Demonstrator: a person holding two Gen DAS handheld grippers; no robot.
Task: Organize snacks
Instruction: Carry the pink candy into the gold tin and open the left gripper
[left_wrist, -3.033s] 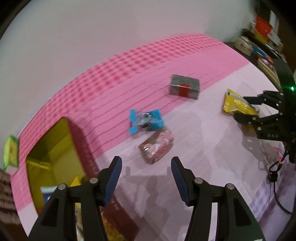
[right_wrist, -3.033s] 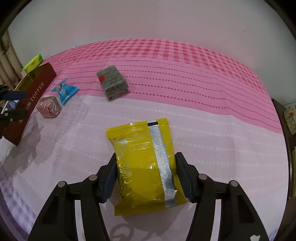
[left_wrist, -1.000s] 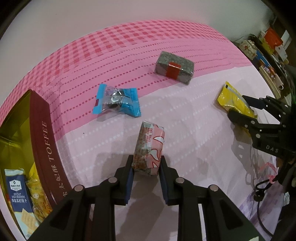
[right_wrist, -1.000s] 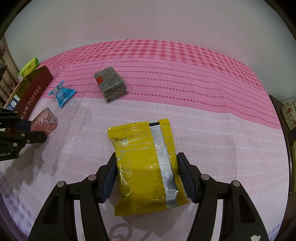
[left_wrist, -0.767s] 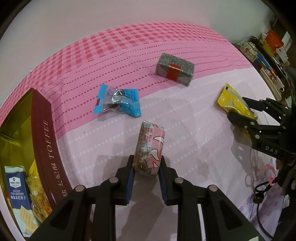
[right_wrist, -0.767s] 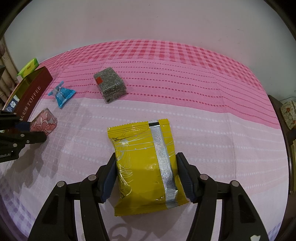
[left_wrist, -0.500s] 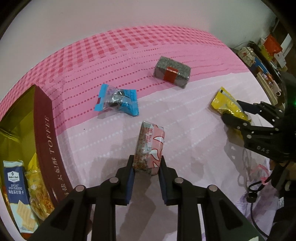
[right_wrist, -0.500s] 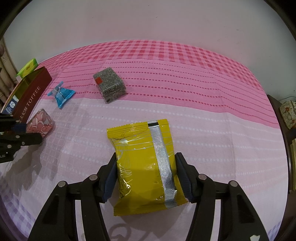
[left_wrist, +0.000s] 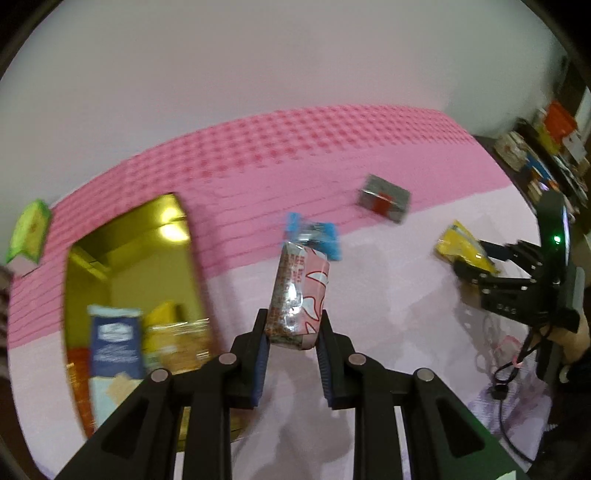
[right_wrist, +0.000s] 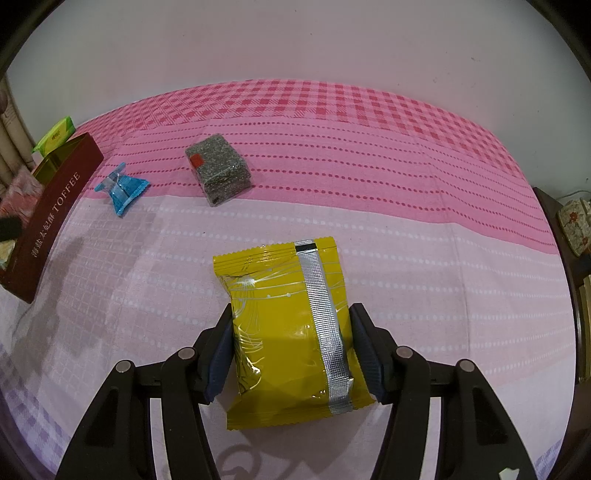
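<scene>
Left wrist view: the left gripper (left_wrist: 291, 339) clamps the pink snack pack (left_wrist: 298, 295) at frame centre. Right wrist view: the right gripper (right_wrist: 291, 343) grips the yellow packet (right_wrist: 291, 325), lower centre.

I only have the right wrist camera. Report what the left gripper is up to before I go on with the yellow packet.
Observer: The left gripper is shut on a pink patterned packet. It pinches the packet's lower end and holds it clear of the cloth.
Operator: Now tell me what is inside the toffee box.
Observer: The toffee box is open. A blue cracker packet and a yellowish snack packet lie at its near end. The far end shows only bare gold lining.
</scene>
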